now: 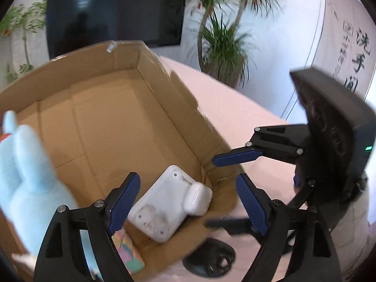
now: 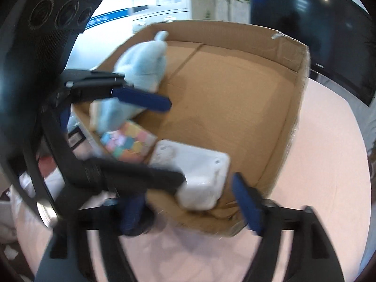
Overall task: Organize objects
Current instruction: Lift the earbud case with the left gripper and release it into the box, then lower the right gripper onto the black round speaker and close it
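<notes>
An open cardboard box [image 1: 105,108] stands on a pink table; it also shows in the right wrist view [image 2: 235,94]. Inside lie a white plastic device [image 1: 164,202] [image 2: 199,174], a pale blue plush toy [image 1: 25,164] [image 2: 143,65] and a pastel block box [image 1: 128,251] [image 2: 129,143]. My left gripper [image 1: 188,204] is open above the white device at the box's near corner. My right gripper [image 2: 190,204] is open at the box's near edge, just over the white device. The right gripper also shows at the right of the left wrist view [image 1: 237,158].
A black round object [image 1: 211,258] lies on the pink table [image 1: 246,117] beside the box's near wall. A dark TV screen [image 1: 115,11] and potted plants [image 1: 223,42] stand behind. Clutter lies left of the box in the right wrist view [image 2: 75,138].
</notes>
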`<state>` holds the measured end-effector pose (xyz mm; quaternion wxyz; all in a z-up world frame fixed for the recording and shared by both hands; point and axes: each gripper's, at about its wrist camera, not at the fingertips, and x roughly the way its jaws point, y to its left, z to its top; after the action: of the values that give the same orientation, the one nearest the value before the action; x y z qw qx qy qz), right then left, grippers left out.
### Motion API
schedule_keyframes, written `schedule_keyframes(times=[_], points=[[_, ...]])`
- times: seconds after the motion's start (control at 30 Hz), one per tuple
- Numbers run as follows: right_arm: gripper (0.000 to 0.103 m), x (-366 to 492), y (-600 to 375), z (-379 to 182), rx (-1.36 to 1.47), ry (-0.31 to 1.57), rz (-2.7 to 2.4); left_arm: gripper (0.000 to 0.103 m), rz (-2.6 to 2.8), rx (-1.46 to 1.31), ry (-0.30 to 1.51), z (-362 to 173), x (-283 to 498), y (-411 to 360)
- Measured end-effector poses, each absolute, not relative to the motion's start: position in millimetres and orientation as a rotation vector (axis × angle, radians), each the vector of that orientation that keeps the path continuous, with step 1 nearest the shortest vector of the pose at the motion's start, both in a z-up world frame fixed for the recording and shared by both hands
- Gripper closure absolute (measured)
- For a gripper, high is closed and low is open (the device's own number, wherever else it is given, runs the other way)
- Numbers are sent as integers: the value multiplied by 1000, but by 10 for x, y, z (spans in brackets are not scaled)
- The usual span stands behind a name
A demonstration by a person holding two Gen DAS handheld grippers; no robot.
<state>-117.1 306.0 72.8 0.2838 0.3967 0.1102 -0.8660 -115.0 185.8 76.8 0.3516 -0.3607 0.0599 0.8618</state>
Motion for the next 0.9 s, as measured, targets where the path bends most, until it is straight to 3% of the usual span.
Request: schedule_keyframes(times=[0.3, 0.5, 0.9], points=[[16, -708, 2701, 503, 1078, 517, -1900, 19, 2185, -1023, -47, 691, -676, 1266], [16, -897, 2605, 236, 1177, 515, -1882, 19, 2105, -1097, -47, 435, -532, 1312], [15, -859, 2568, 224, 1118, 503, -1866, 18, 2062, -1242, -85, 47, -696, 1553]])
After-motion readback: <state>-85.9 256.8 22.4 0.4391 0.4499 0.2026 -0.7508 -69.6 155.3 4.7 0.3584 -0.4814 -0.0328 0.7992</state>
